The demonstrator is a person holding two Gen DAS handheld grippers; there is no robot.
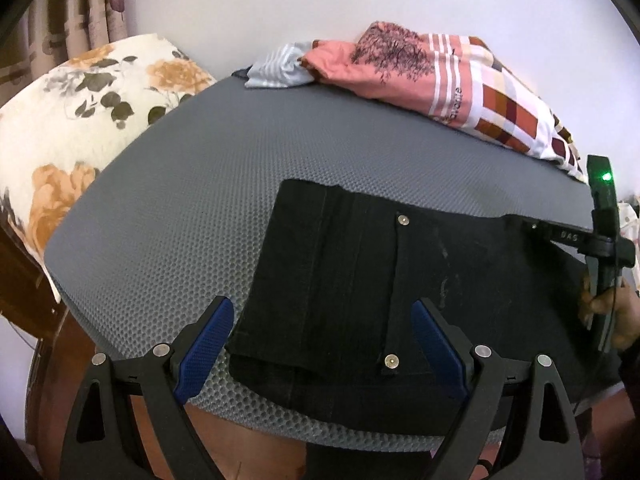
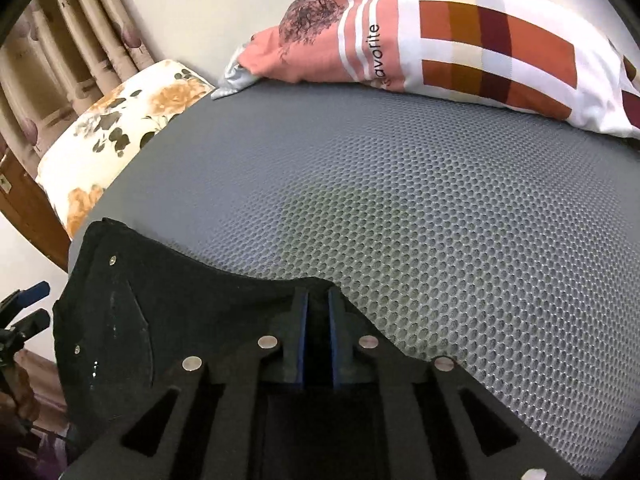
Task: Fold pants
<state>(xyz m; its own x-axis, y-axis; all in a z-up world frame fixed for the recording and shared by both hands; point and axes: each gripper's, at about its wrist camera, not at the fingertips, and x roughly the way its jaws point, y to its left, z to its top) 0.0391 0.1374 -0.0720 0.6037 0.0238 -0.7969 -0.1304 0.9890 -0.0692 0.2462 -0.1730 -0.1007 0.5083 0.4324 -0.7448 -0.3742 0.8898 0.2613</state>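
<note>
Black pants already folded compact on the bed — left gripper spread wide, right gripper pinching an edge; final fold outstanding.

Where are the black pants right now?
The black denim pants lie folded on the grey mesh mat's near edge, between the left hand-held gripper and right hand-held gripper, which pinches them.

Bare grey mat before pillow obstacle.
</note>
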